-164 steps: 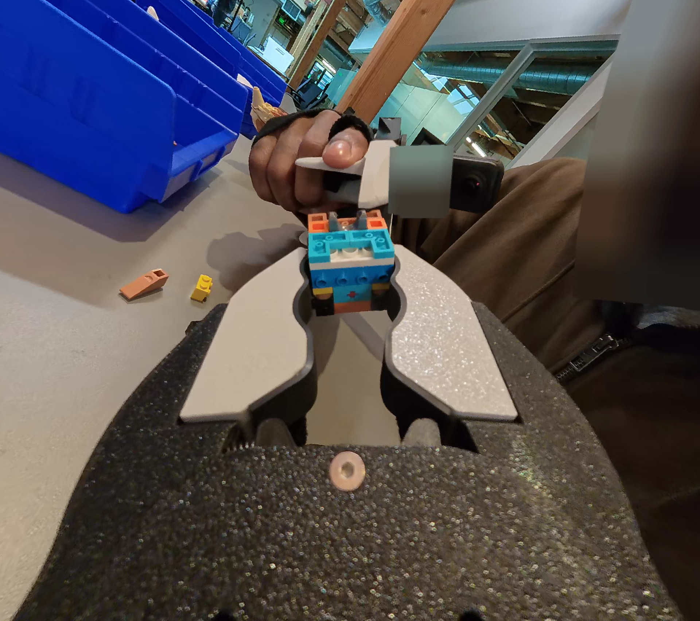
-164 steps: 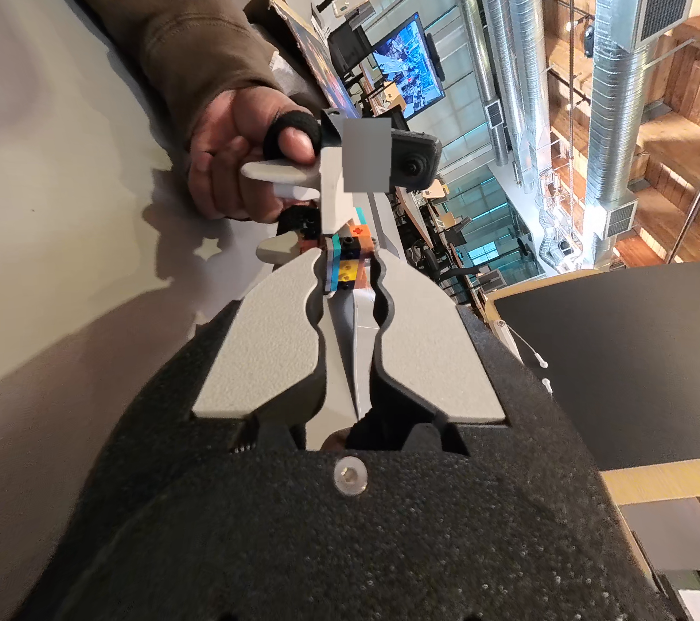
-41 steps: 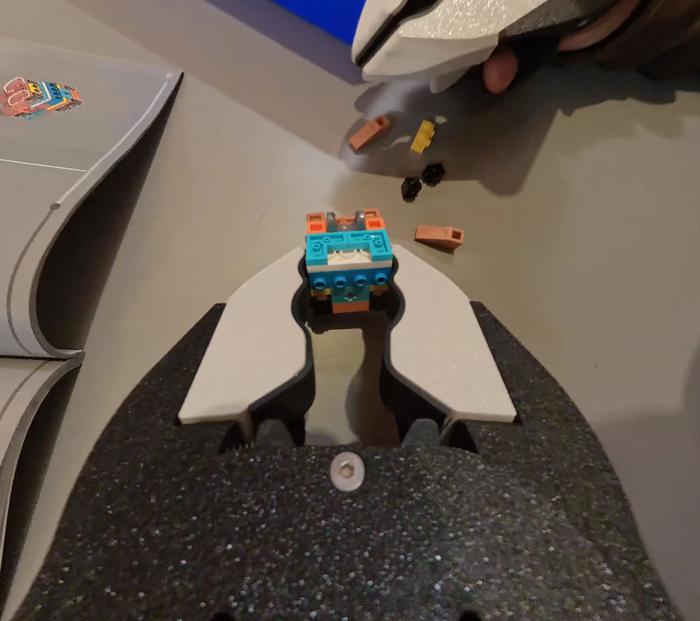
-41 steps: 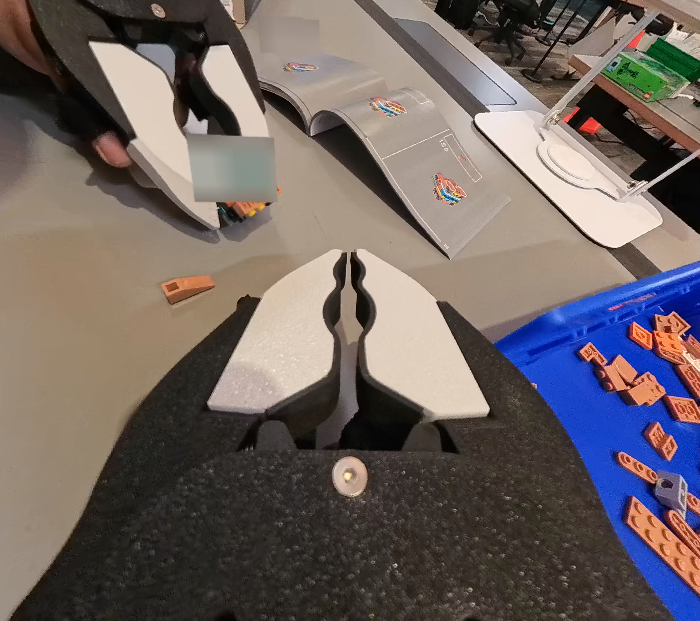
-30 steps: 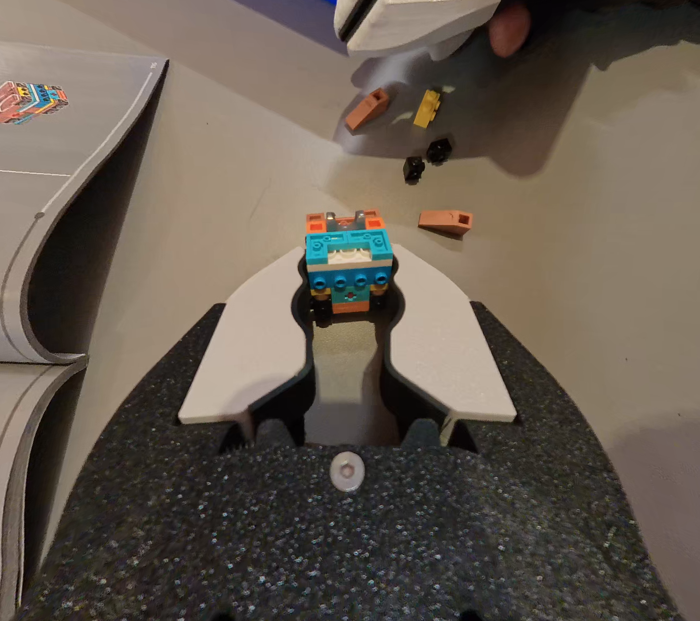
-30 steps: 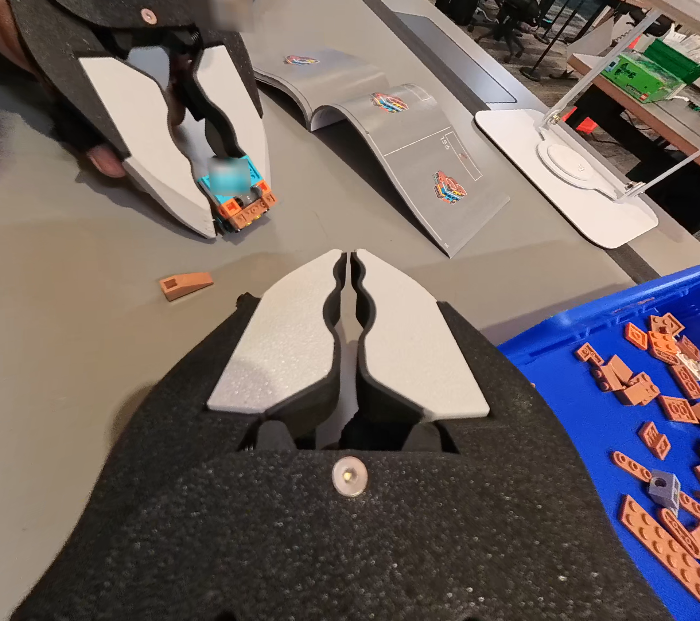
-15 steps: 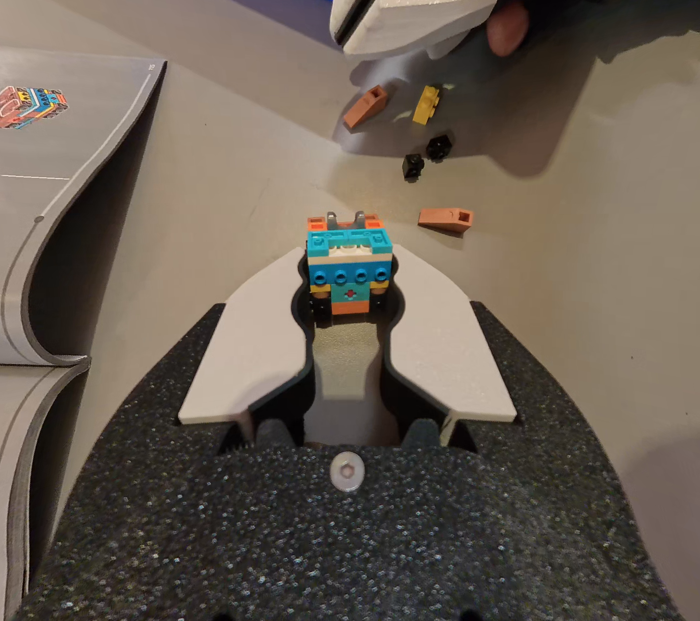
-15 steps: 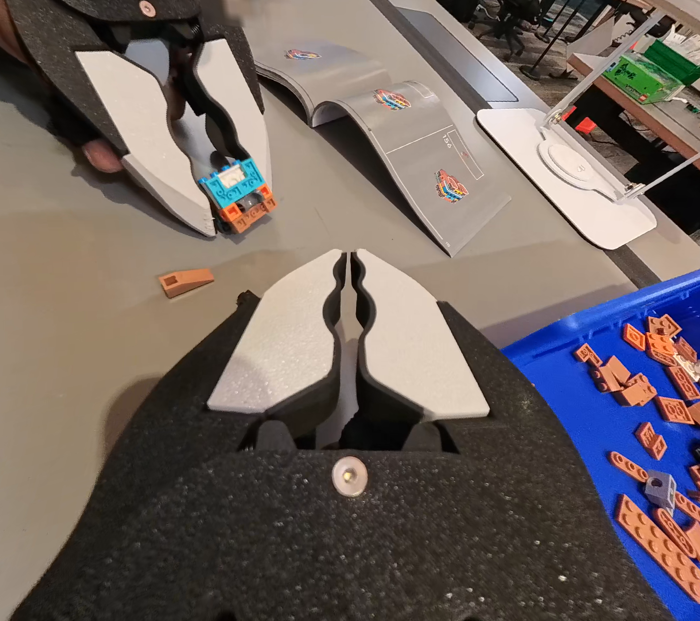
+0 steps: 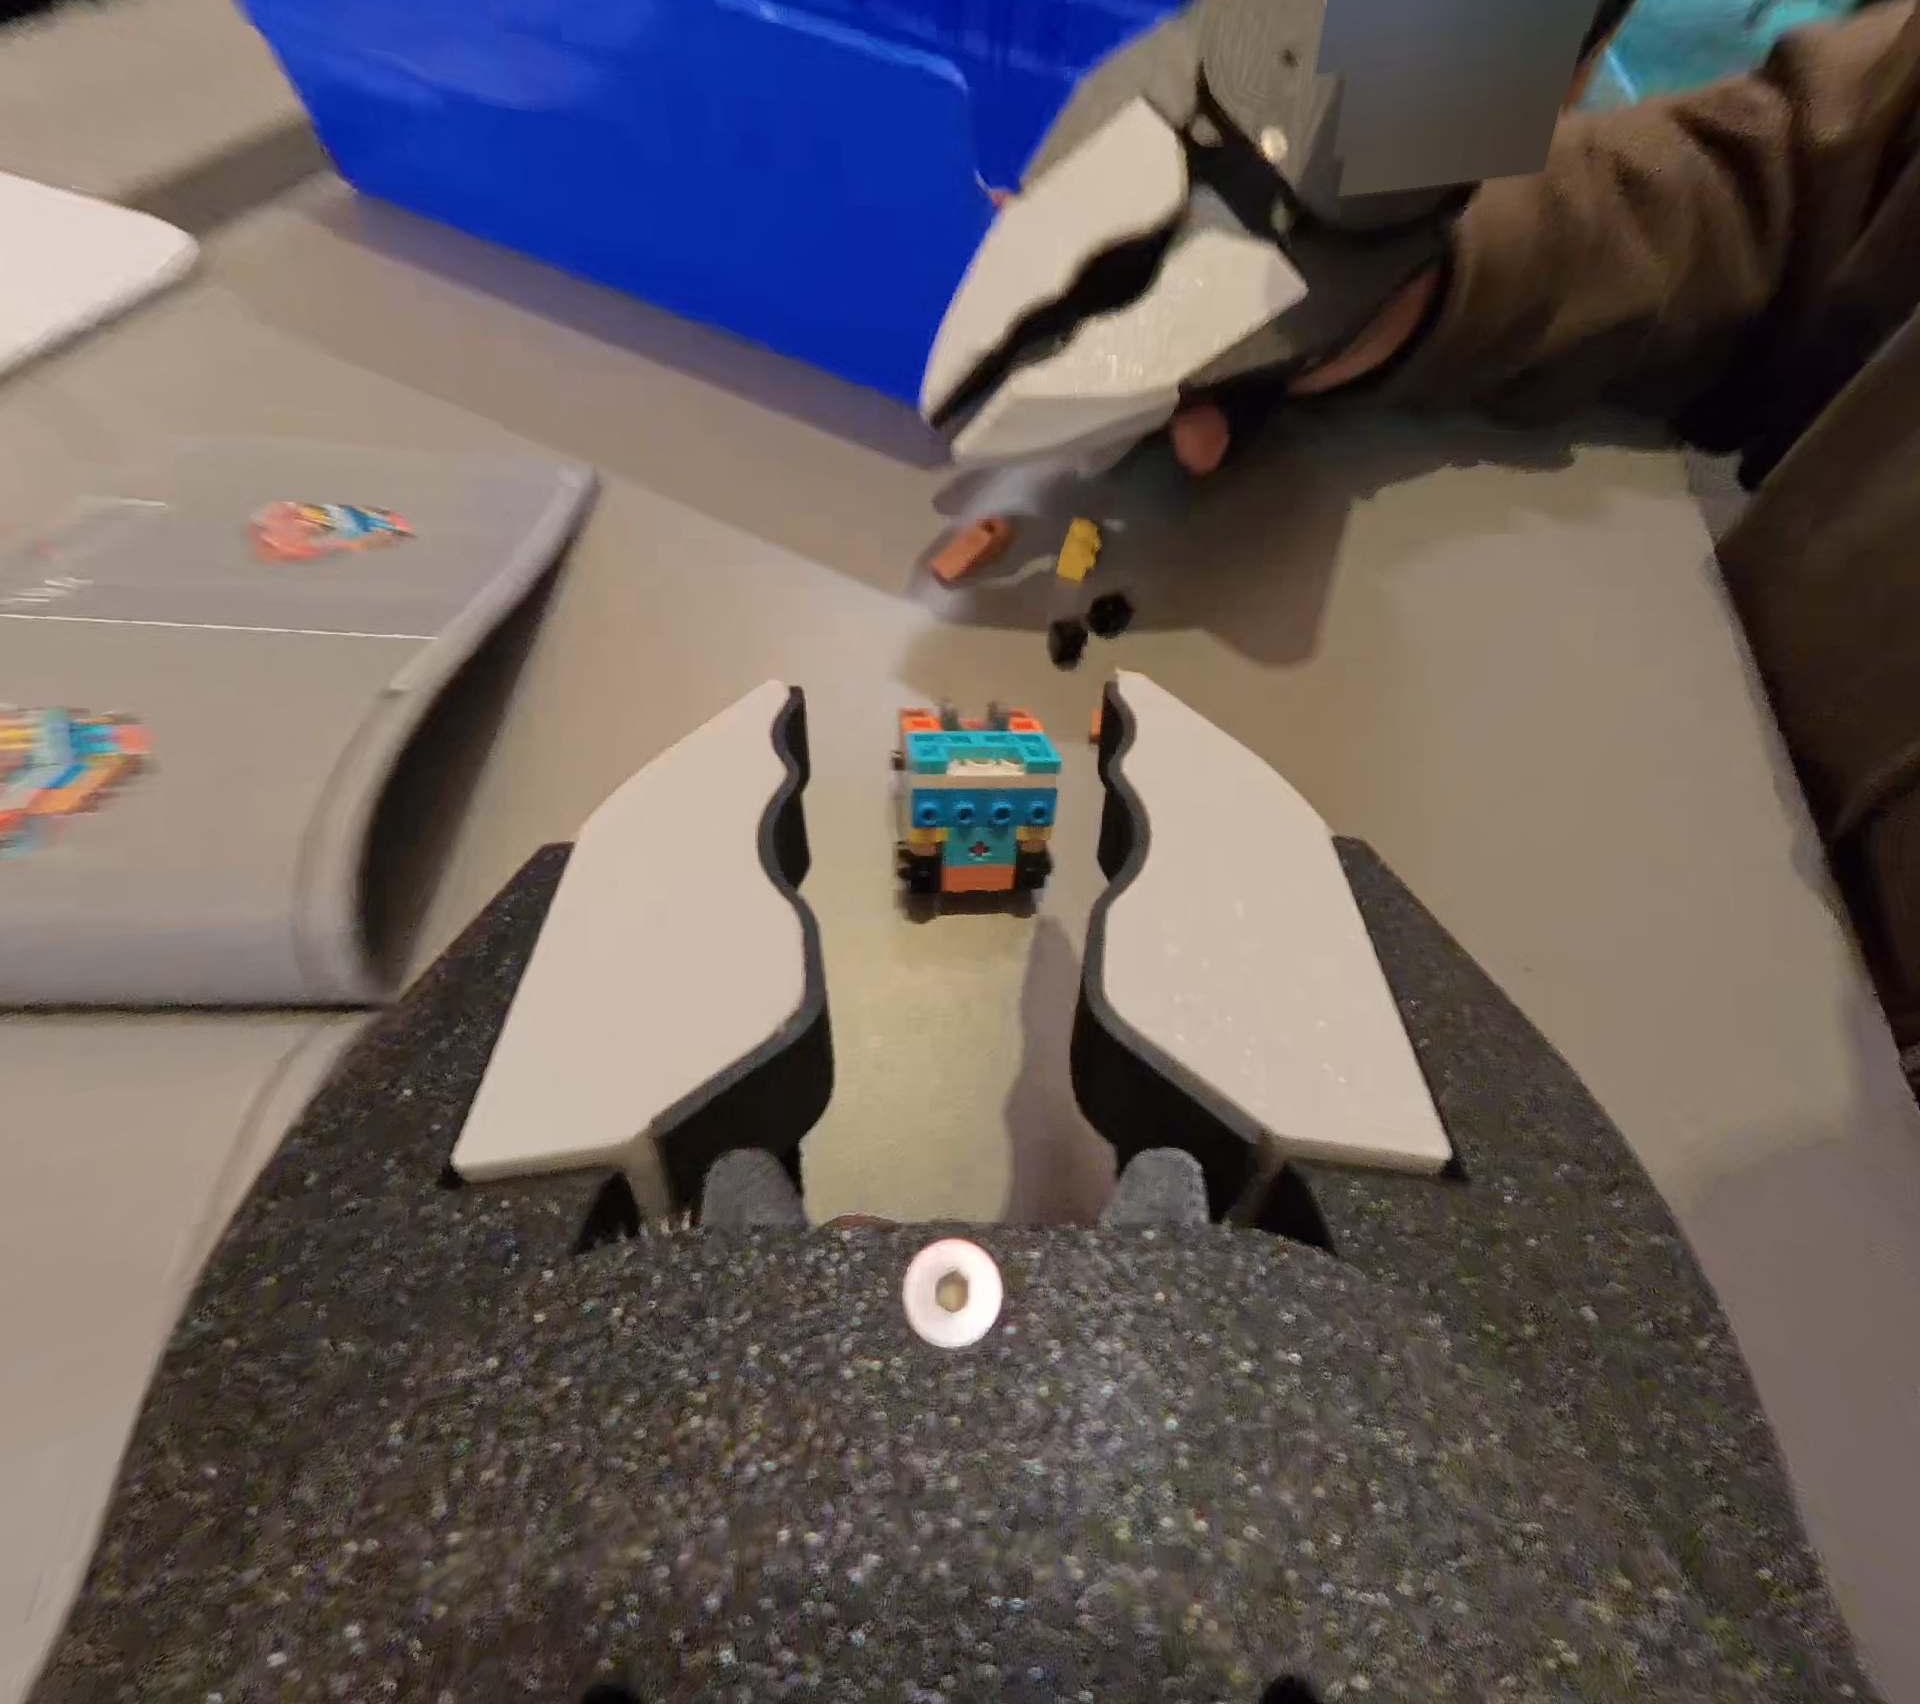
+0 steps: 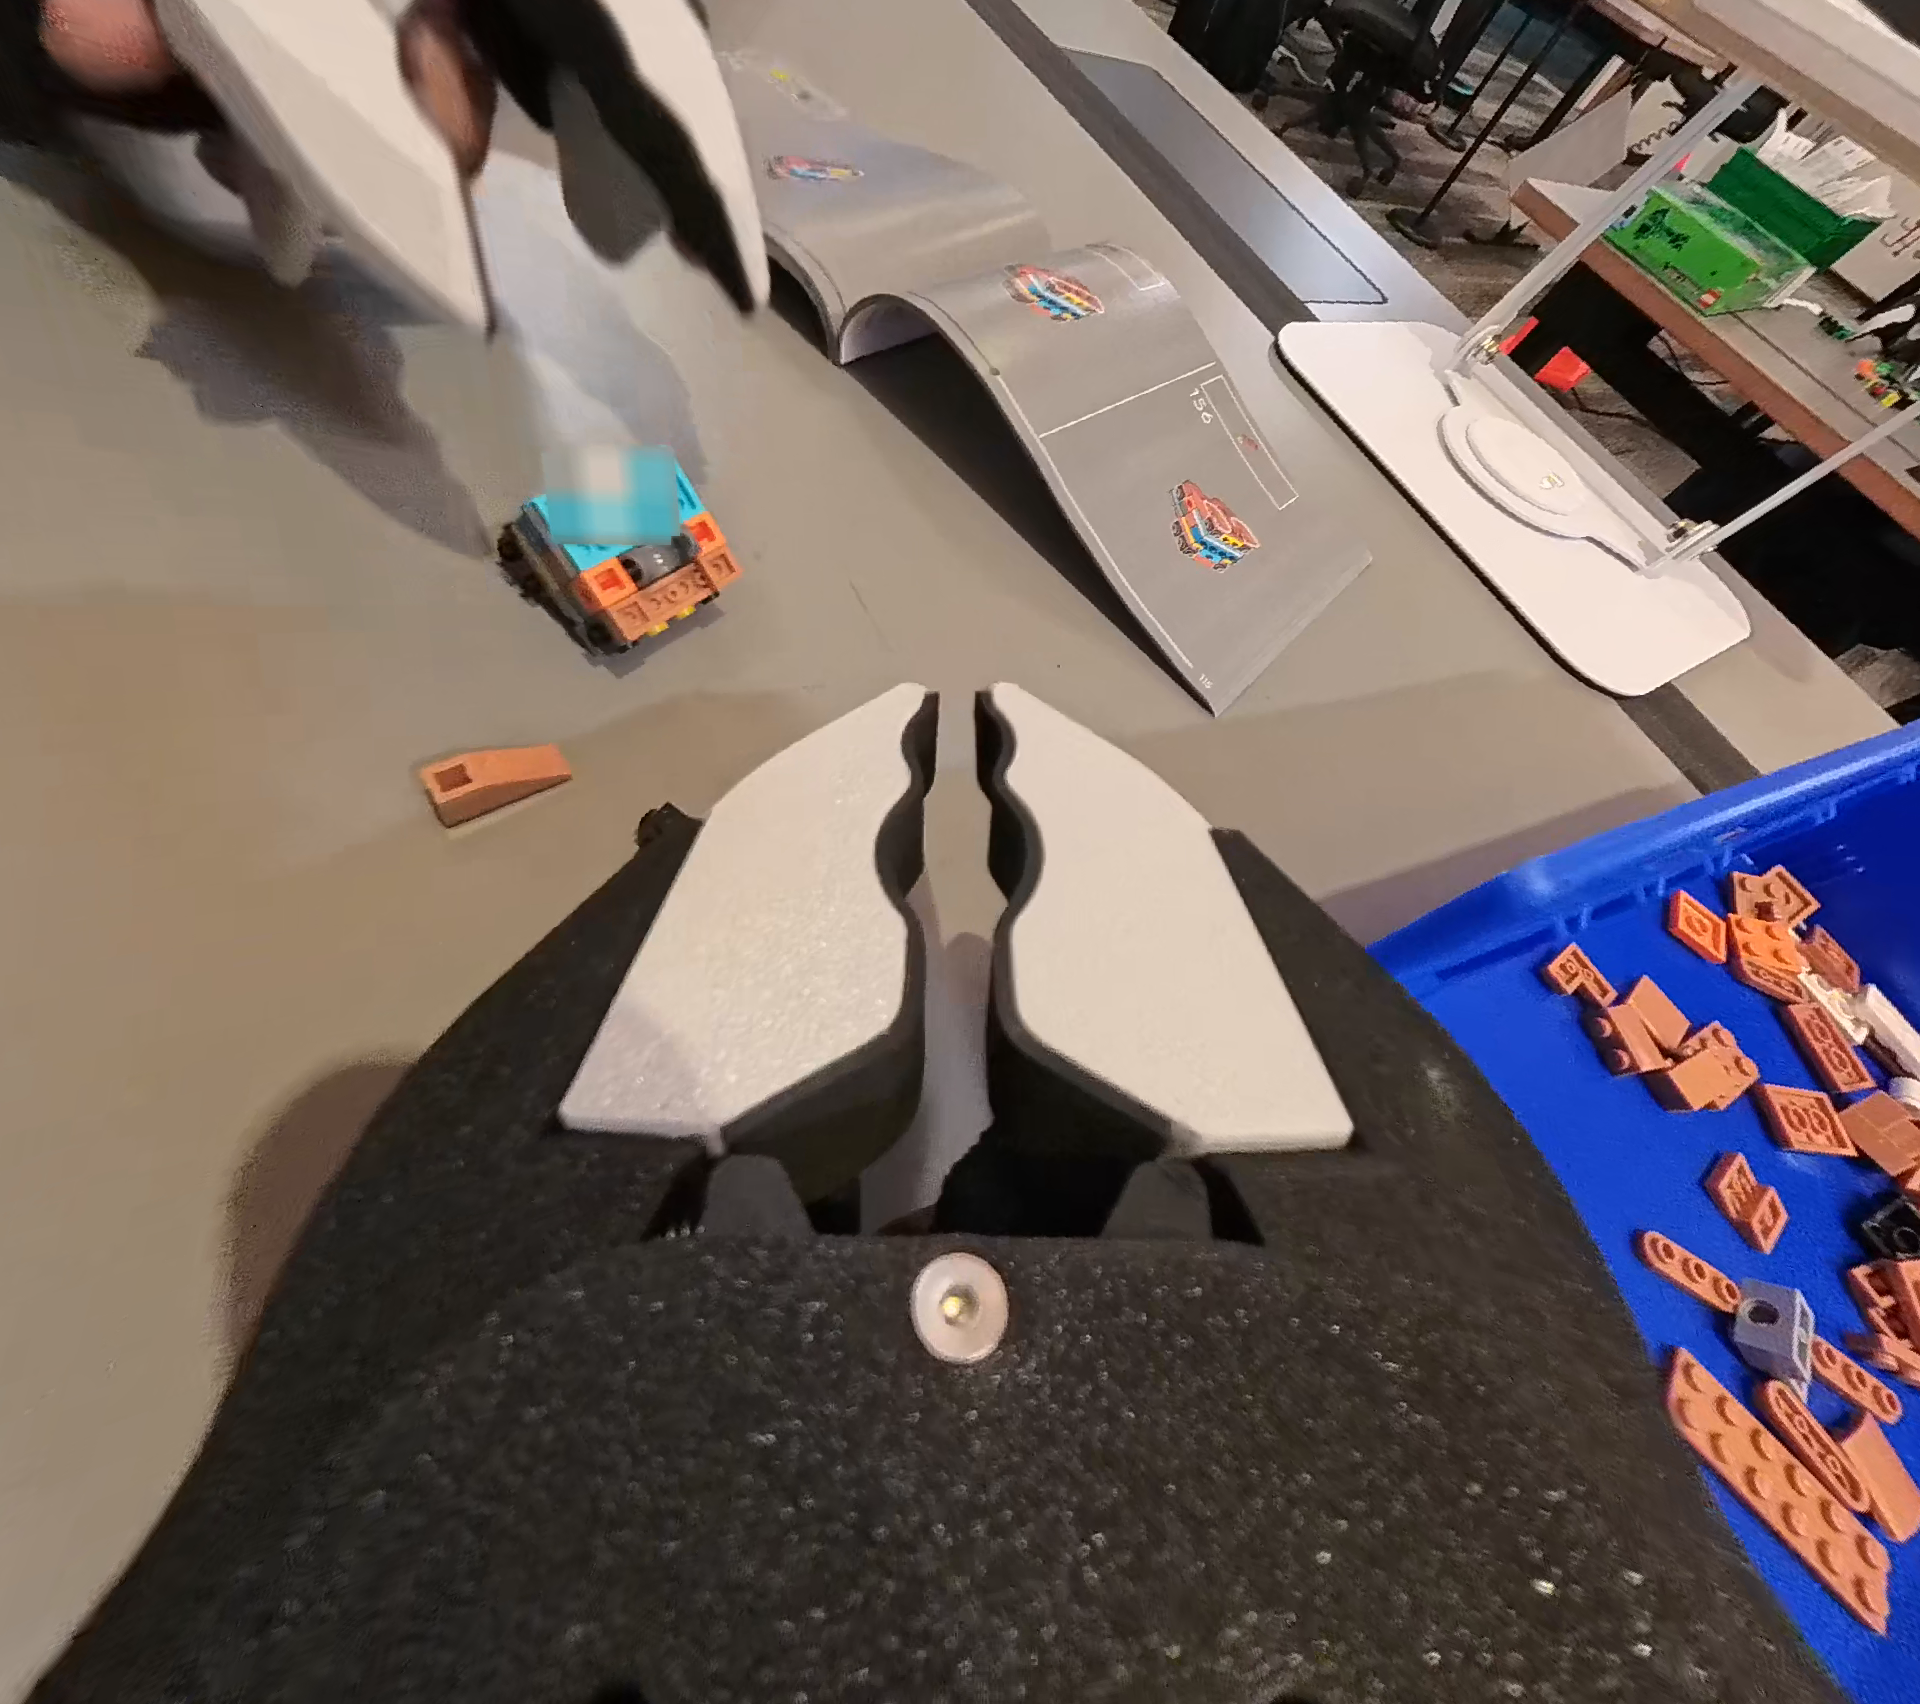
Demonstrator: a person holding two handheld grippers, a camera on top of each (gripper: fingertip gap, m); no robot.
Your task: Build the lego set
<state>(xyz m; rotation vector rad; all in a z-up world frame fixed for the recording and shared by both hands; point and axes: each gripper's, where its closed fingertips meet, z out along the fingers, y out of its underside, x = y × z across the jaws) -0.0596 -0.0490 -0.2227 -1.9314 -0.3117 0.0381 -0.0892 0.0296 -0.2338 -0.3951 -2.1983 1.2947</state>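
Observation:
The small lego build [image 9: 977, 807], teal and blue on top with orange and black below, stands free on the grey table between my left gripper's fingers. My left gripper [image 9: 954, 698] is open and empty, with neither finger touching the build. In the right wrist view the build [image 10: 623, 553] sits below the lifted left gripper [image 10: 618, 309]. My right gripper [image 10: 956, 700] is shut and empty, low over the table near a brown slope brick [image 10: 494, 781]. It also shows in the left wrist view [image 9: 1091, 324], above the loose pieces.
A second brown slope [image 9: 968, 551], a yellow piece [image 9: 1081, 548] and two black pieces [image 9: 1086, 624] lie past the build. An open instruction booklet [image 10: 1091, 407] lies beside it. A blue bin [image 10: 1621, 854] holds several brown pieces. Blue bins [image 9: 644, 96] line the back. A white lamp base [image 10: 1507, 491] sits further off. The grippers' ends are close to 9 cm from one another. From the left gripper's tips to the brown slope brick [image 10: 494, 781] is close to 7 cm.
My left gripper has opened, let go of the build and drawn back and up. The build now stands on the table. My right gripper stays shut.

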